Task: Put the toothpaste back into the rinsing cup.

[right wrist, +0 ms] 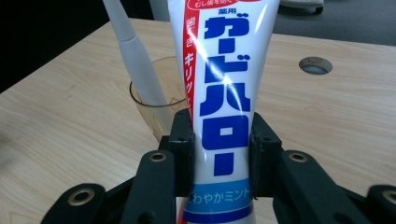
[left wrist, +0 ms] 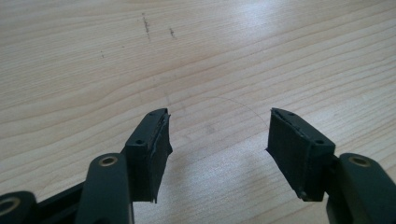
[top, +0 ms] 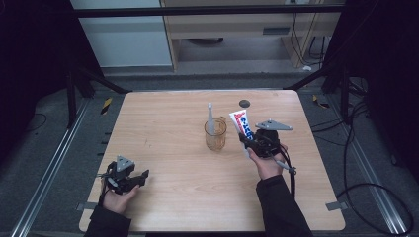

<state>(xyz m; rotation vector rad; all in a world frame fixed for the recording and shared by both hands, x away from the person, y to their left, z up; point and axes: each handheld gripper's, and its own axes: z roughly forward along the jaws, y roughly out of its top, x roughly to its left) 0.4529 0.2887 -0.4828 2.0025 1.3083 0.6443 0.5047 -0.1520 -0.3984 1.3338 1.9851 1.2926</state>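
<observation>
A white toothpaste tube [top: 243, 127] [right wrist: 224, 93] with blue and red lettering is held upright, a little above the table. My right gripper [top: 253, 142] [right wrist: 222, 140] is shut on its lower part. Just left of it stands a clear amber cup [top: 215, 134] [right wrist: 154, 105] with a white toothbrush [top: 210, 118] [right wrist: 135, 56] leaning inside. My left gripper [top: 138, 177] [left wrist: 217, 149] rests low over bare wood at the table's front left, open, with nothing between its black pads [left wrist: 156, 154].
The wooden table [top: 173, 148] has a round cable hole [top: 244, 103] [right wrist: 315, 65] at its far edge, behind the cup. Dark floor, metal rails and cables surround the table. A cabinet stands beyond the far edge.
</observation>
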